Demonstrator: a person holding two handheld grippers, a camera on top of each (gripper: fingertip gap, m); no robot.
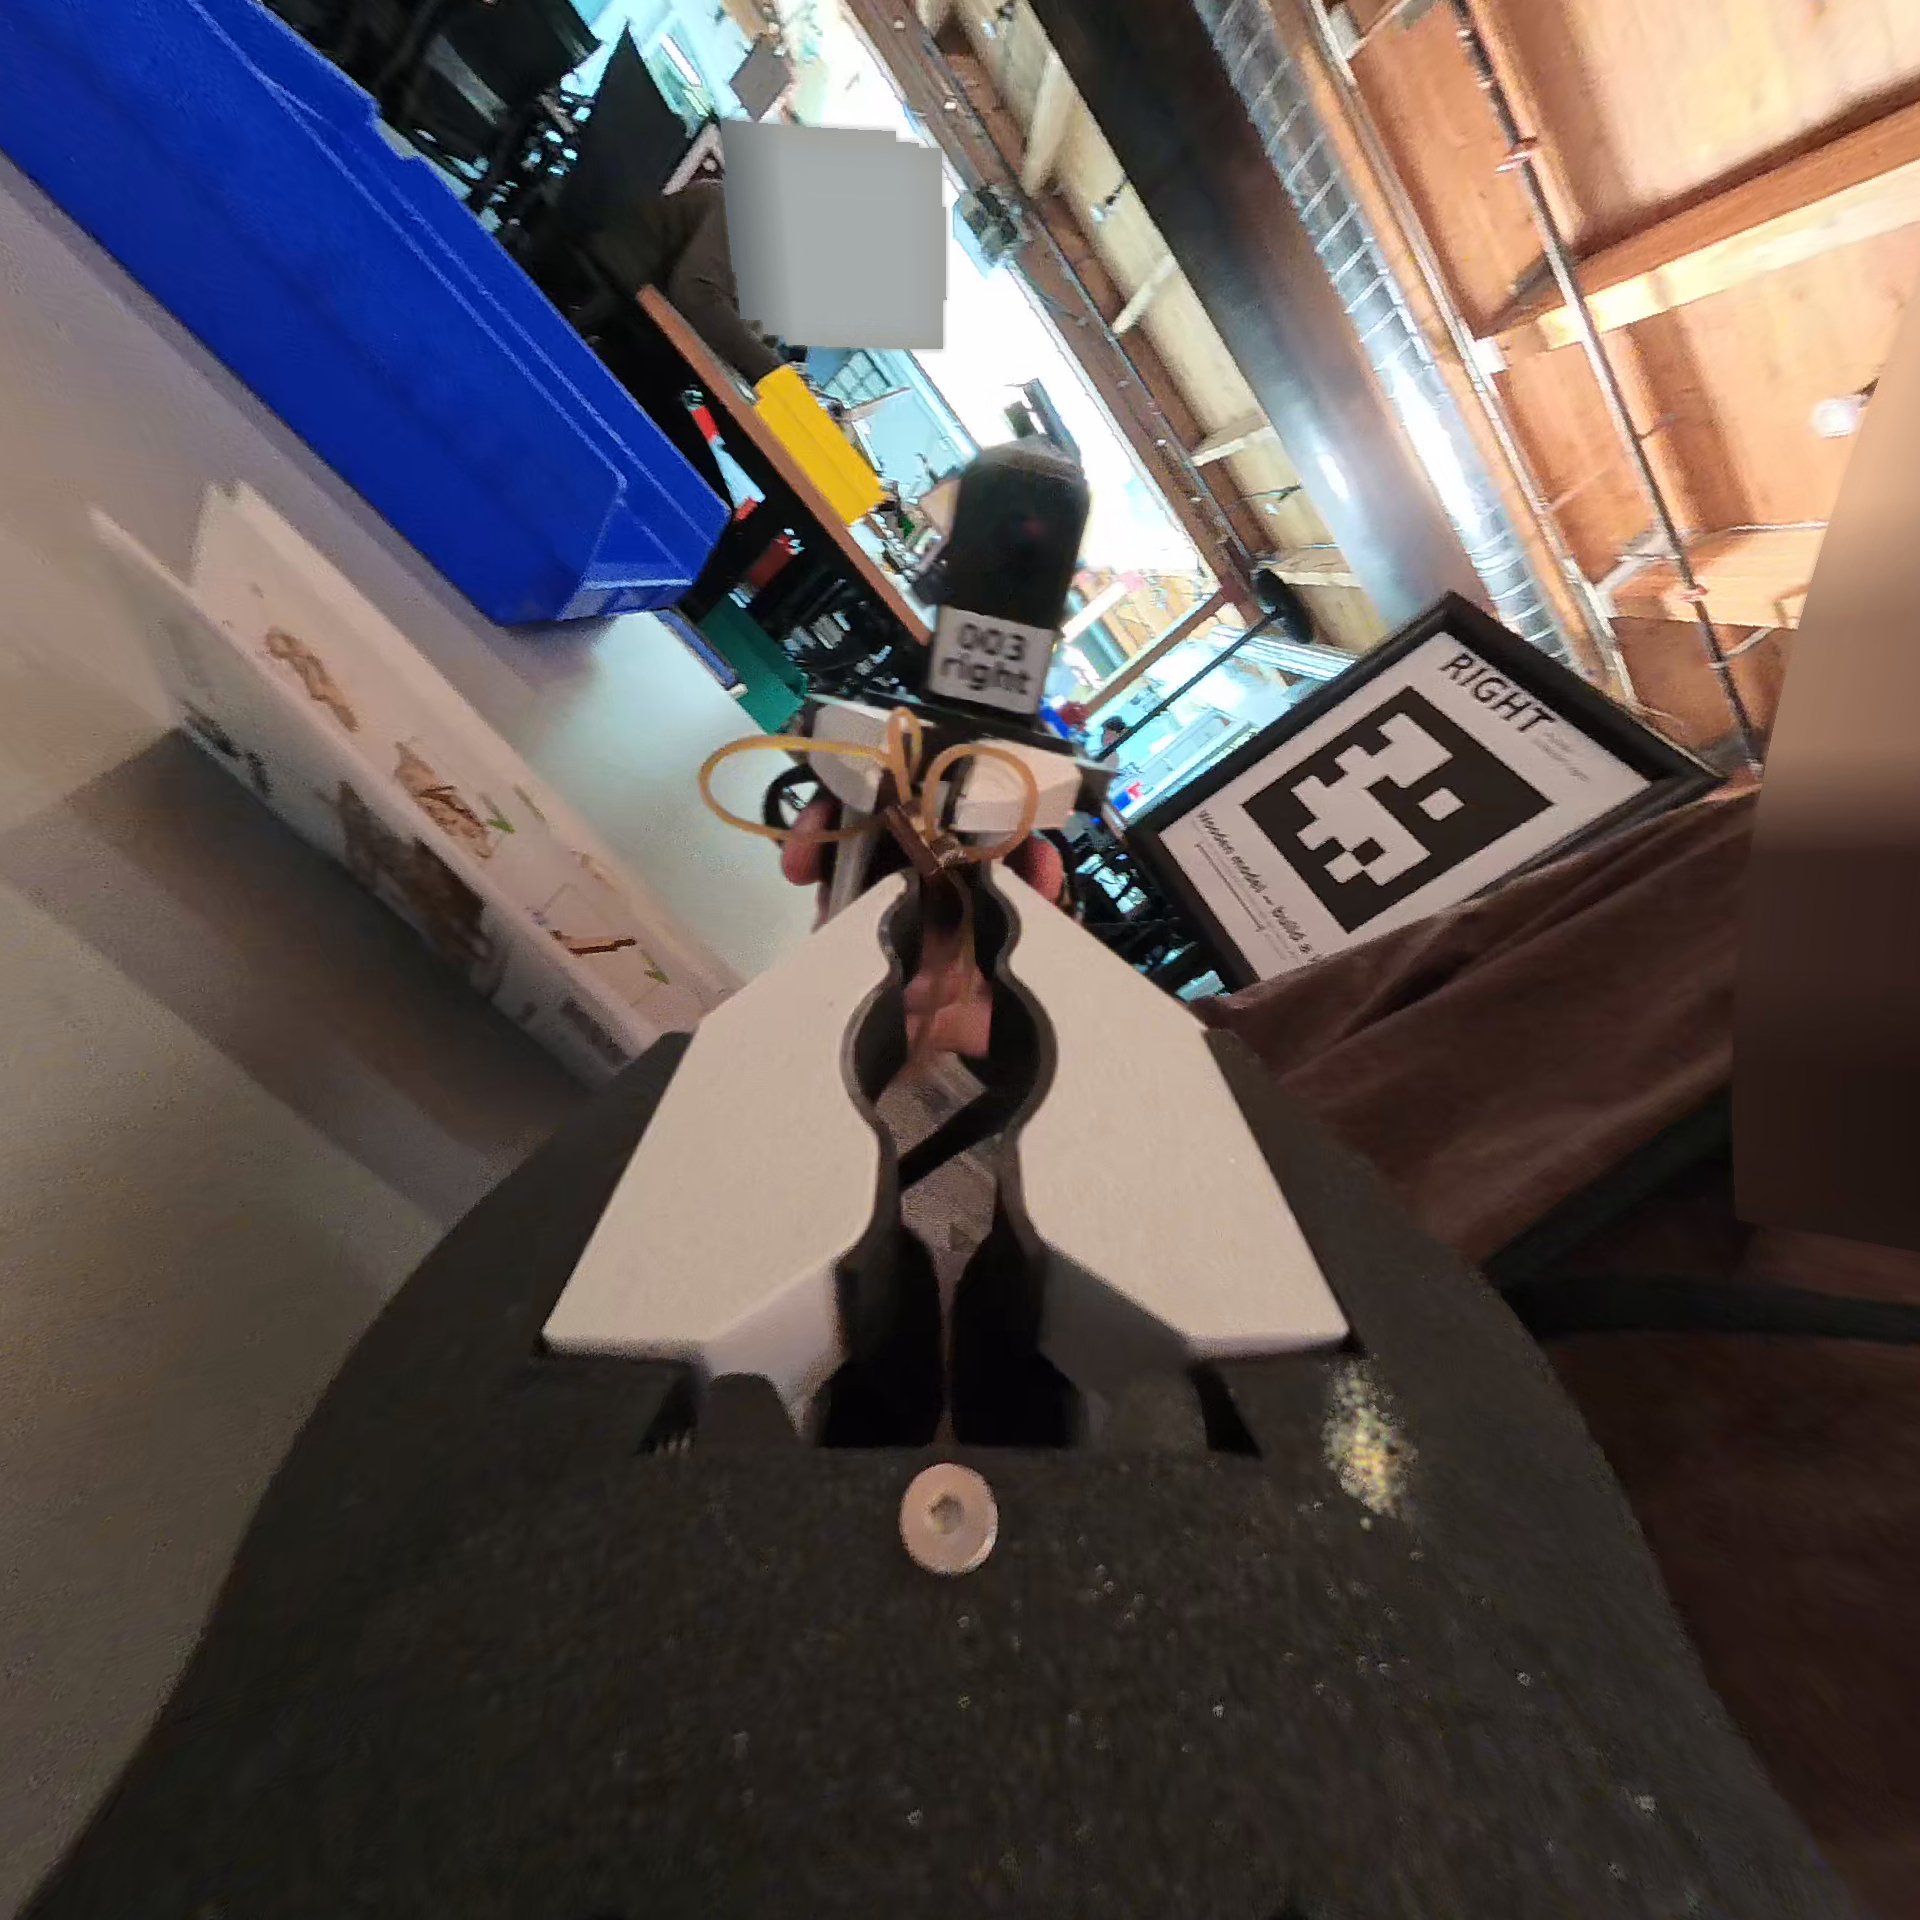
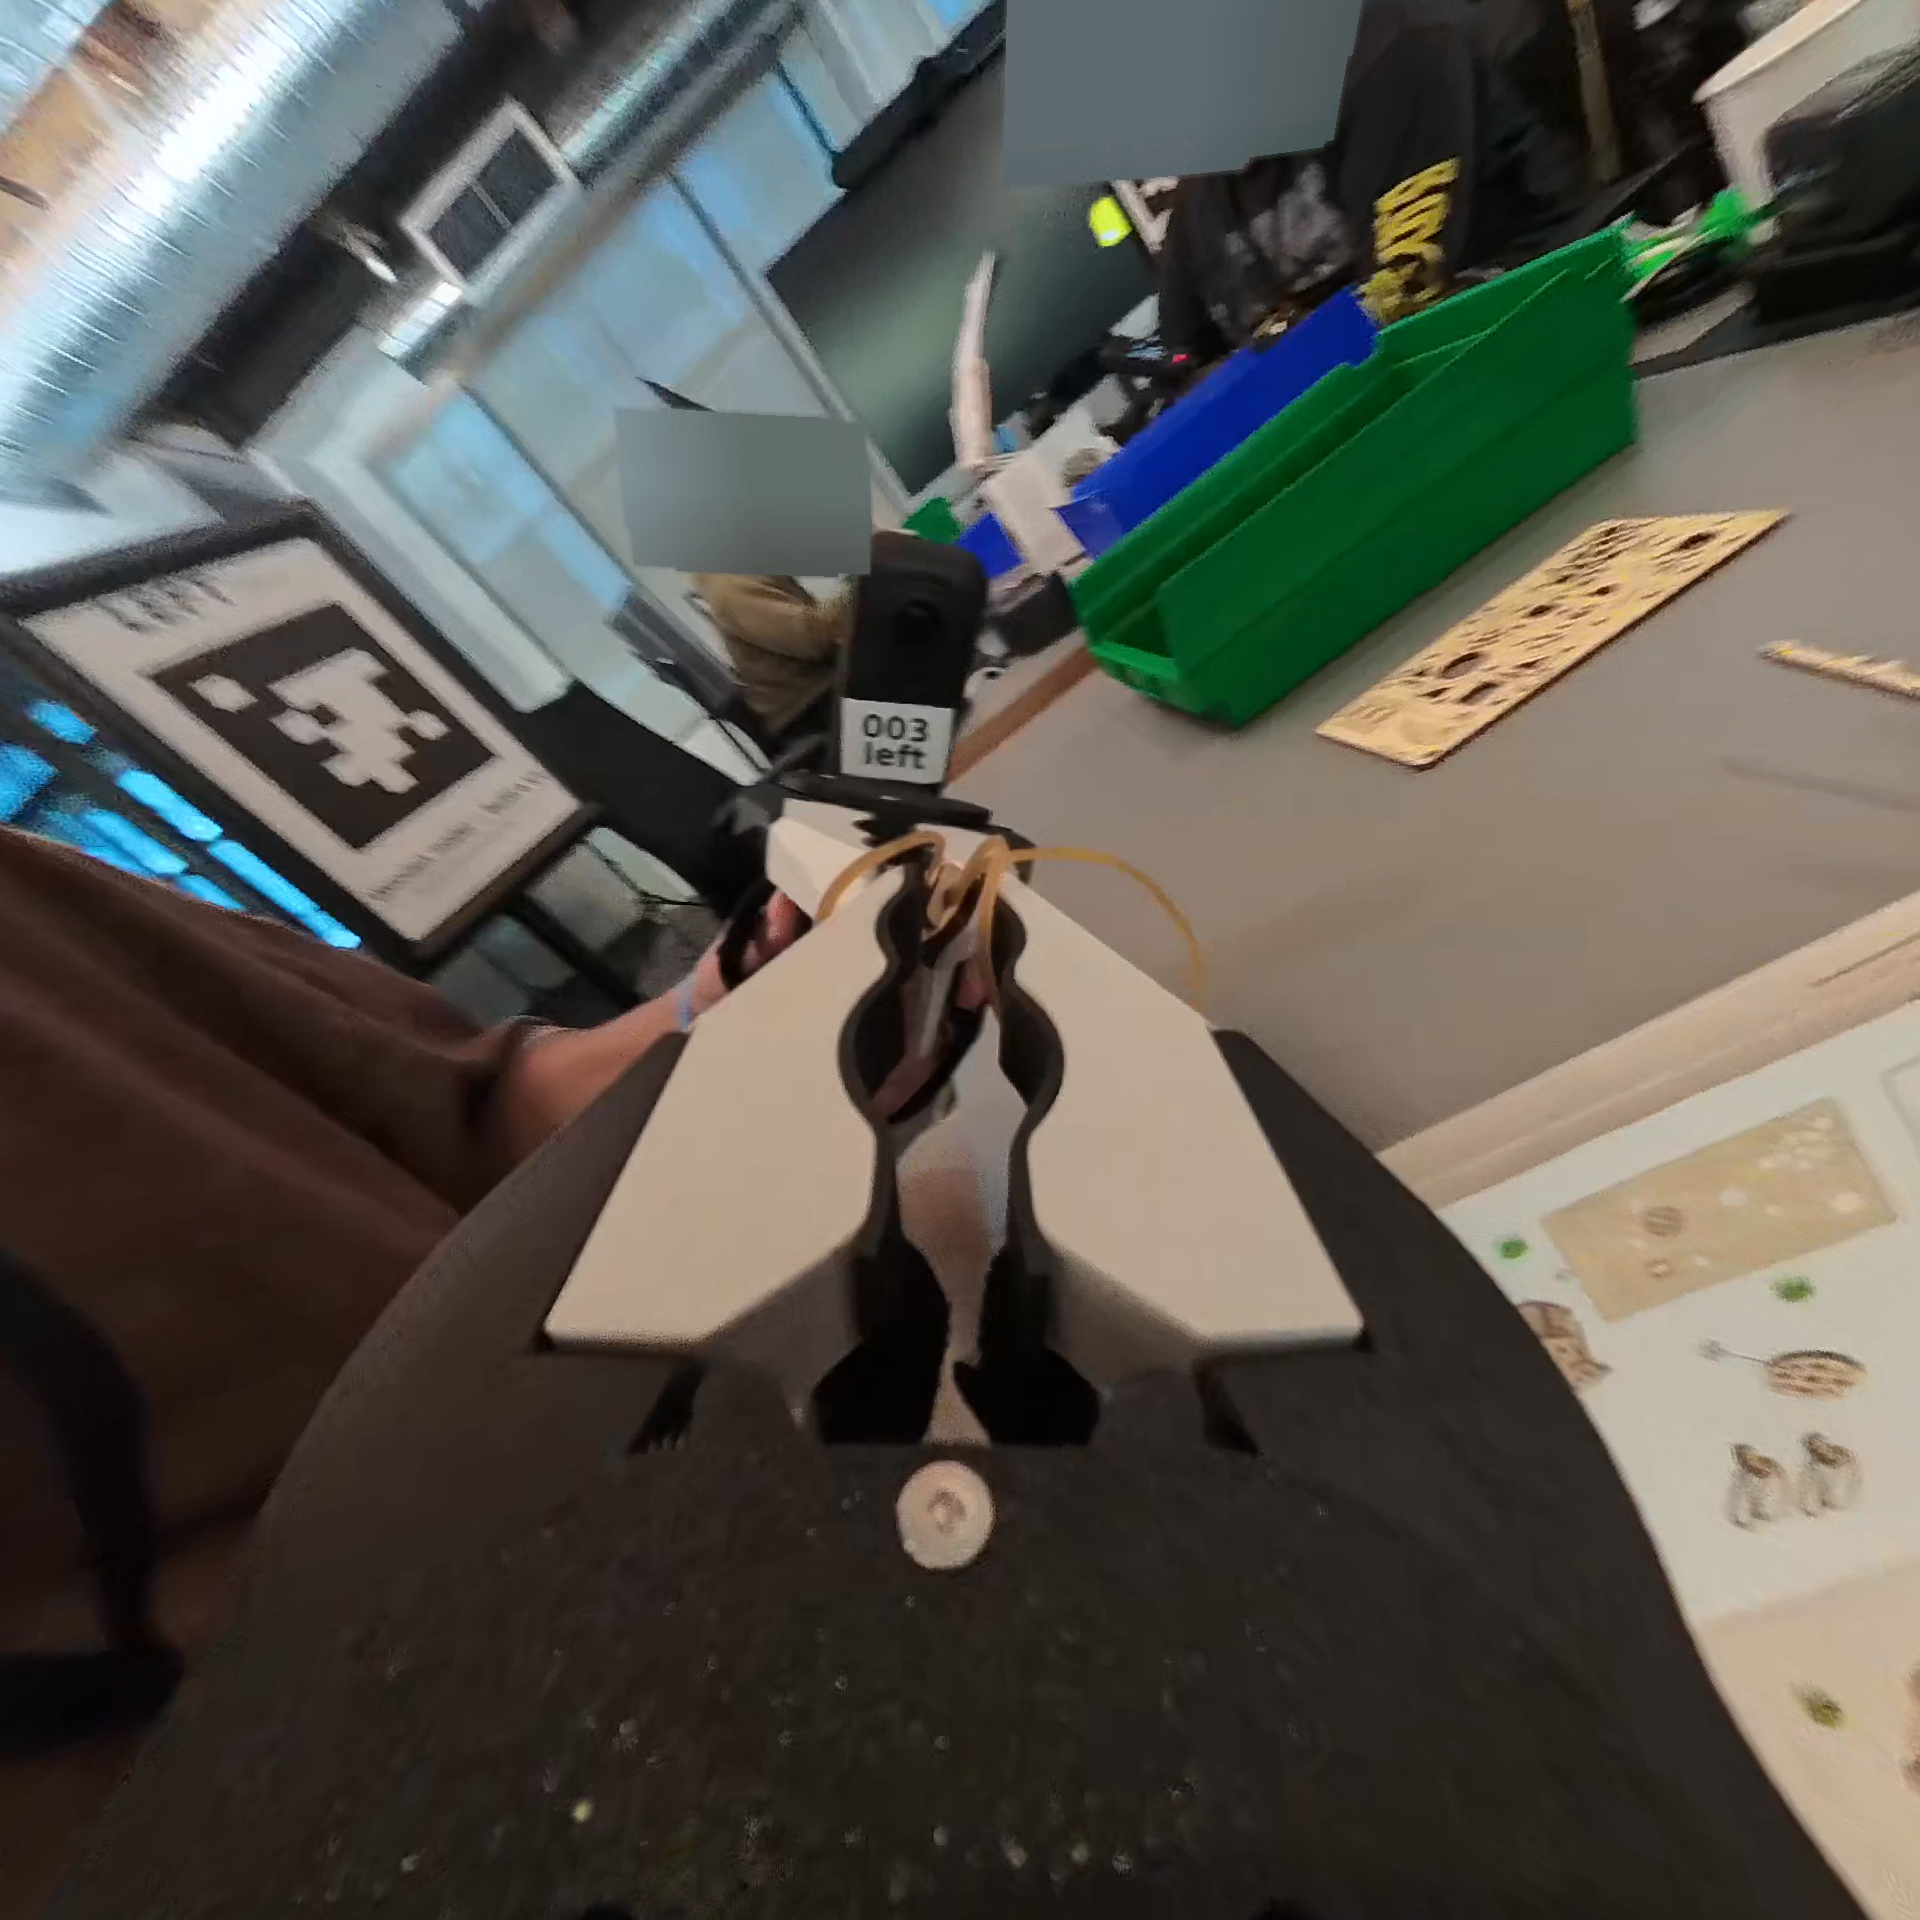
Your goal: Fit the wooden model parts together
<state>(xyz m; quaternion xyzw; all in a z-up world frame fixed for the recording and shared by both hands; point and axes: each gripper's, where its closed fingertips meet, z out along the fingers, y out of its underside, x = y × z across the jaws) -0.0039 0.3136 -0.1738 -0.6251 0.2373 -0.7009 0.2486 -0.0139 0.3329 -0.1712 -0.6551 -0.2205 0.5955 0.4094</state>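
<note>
We held the left tool (image 1: 948, 883) and right tool (image 2: 940, 904) tip to tip above the tabletop (image 2: 1403, 831), both nearly closed on a small looped wooden piece (image 1: 940, 847) between them, apparently to steady the joint.

The left claw (image 1: 948, 883) meets the right claw (image 2: 940, 894) tip to tip, so whatever sits between them is too small to tell. A rubber band (image 1: 769, 790) tangles there. The instruction sheet (image 2: 1704, 1351) is blurred and cut off by the edge.
</note>
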